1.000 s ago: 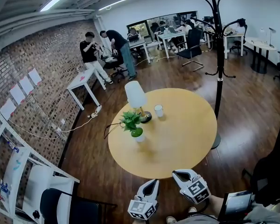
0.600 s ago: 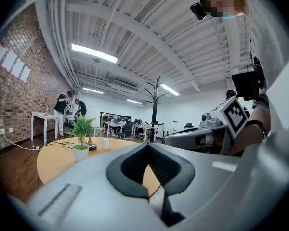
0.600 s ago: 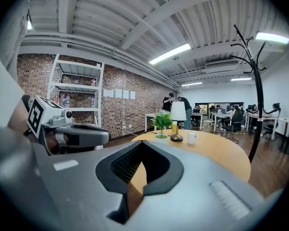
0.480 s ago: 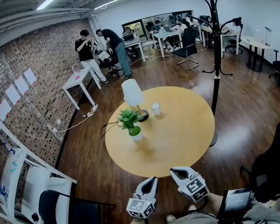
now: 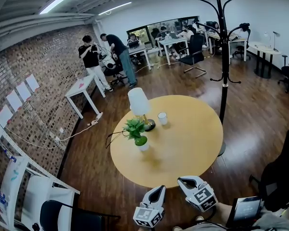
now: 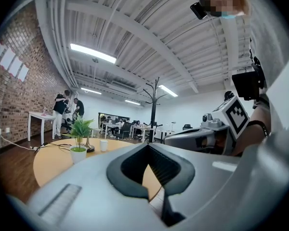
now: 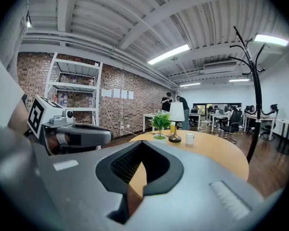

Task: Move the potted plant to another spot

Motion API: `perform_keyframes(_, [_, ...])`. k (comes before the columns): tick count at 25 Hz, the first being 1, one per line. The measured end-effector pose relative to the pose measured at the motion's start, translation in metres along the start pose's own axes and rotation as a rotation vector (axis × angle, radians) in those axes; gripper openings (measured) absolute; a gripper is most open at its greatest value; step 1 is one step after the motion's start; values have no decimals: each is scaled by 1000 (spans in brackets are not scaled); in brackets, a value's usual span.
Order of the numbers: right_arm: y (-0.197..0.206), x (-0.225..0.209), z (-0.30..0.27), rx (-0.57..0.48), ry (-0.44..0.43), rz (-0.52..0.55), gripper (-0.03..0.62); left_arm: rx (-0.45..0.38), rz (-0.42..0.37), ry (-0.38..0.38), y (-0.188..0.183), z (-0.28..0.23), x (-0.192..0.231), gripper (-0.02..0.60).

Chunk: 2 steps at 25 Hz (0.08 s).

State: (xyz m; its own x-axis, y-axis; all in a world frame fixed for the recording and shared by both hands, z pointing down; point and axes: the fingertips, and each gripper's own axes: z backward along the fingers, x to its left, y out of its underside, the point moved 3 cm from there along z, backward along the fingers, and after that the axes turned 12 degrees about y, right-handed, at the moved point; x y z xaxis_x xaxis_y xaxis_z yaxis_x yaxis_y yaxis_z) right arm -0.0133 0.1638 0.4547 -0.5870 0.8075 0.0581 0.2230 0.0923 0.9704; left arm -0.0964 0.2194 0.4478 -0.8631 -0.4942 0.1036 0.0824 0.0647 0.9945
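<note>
You held both grippers off the near rim of the round surface, at its 6 o'clock. The left gripper sat just beside the right gripper, and the two did not touch. In each gripper view the jaws were pressed together at the tips, with nothing pinched between them.

The potted plant stood upright toward the surface's 9 o'clock side, well apart from both grippers. It had green leaves in a small white pot. Just beside it, at its 1 o'clock, stood a table lamp with a white shade. A white cup sat at 3 o'clock from the lamp's base.

A black coat stand rose from the floor past the surface's 2 o'clock edge. Far off at 11 o'clock, two people stood by a white table along the brick wall.
</note>
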Motion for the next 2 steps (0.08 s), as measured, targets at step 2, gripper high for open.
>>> perform_keyframes(2, [-1, 1, 1, -1, 3, 2, 6, -1, -2, 5, 1, 1, 0, 2])
